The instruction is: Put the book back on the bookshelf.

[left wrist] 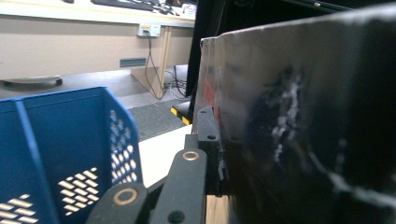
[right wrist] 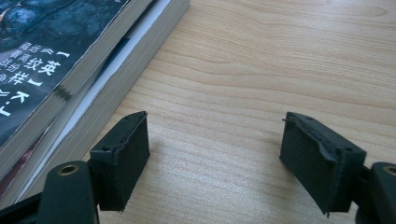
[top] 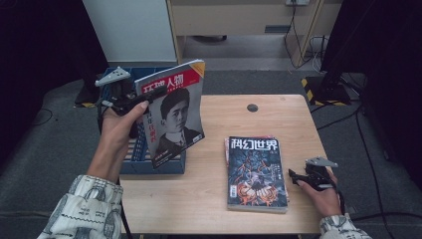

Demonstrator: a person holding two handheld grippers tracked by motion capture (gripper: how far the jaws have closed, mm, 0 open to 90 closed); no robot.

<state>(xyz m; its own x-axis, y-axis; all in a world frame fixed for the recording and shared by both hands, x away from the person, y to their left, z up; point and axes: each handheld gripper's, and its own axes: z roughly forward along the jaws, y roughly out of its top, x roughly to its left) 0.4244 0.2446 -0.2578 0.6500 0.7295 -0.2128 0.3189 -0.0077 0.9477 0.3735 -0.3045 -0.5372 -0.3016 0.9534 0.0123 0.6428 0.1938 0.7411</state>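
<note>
Dim room, grey carpet, a small wooden bench point(top: 214, 194) in the middle, cables trailing behind. Near edge, right: right tongs point(top: 294, 176) resting low on the bench, jaws apart with bare wood between them, nothing held, just beside the stack of magazines point(top: 257, 172) lying flat at centre-right. Farther back, left: left tongs point(top: 149, 96) clamped on the upper edge of a portrait-cover magazine point(top: 174, 112), held upright and lifted over the blue perforated file basket point(top: 152, 167) at the bench's left edge. Step in hand appears to be filing that magazine into the basket. Next move likely calls for lowering it edge-first between the basket walls, then releasing.
</note>
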